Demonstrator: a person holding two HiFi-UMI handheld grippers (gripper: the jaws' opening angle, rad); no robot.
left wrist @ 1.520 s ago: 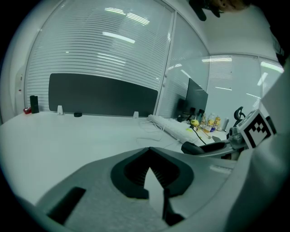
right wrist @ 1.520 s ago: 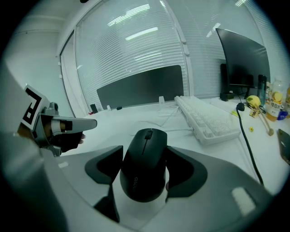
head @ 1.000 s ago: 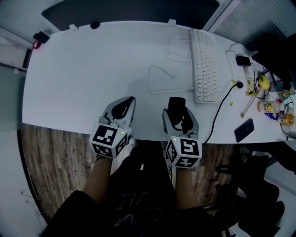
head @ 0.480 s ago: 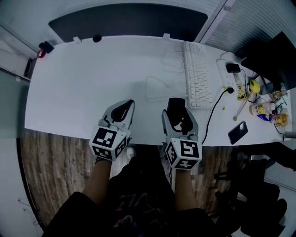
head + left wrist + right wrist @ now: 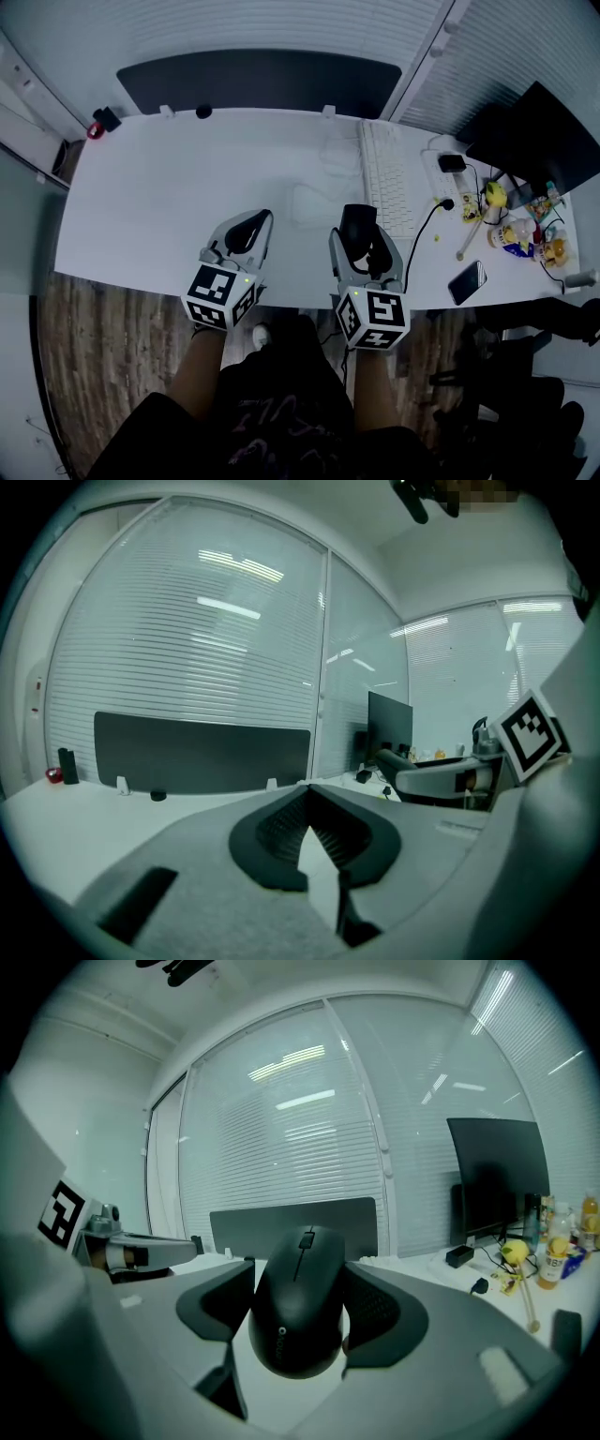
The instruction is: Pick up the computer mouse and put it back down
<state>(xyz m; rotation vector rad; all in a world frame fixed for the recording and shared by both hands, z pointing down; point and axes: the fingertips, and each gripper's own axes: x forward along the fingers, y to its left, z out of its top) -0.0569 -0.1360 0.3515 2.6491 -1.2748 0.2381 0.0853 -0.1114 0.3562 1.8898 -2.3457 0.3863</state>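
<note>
**Mouse in your right gripper, close to the tabletop's near edge**

Head view: your right gripper (image 5: 362, 234) is closed around the black computer mouse (image 5: 357, 222), over the white tabletop (image 5: 169, 187) just inside its near edge. The white keyboard (image 5: 386, 183) lies just beyond and to the right. Your left gripper (image 5: 254, 222) sits to the left of the mouse, well apart from it, so the put-down falls to the right one. From here you cannot tell whether the mouse is lifted or resting on the surface.

Left gripper view: the jaws of the left gripper (image 5: 314, 836) are drawn together at their tips with nothing between them.

Right gripper view: the right gripper (image 5: 302, 1288) presses its dark pads against both flanks of the mouse (image 5: 298, 1321). The mouse's long axis runs along the jaws, scroll-wheel end pointing far, rounded tail toward you. Setting it down looks like a straight lowering. With the near edge so close, favour the far side.
</note>
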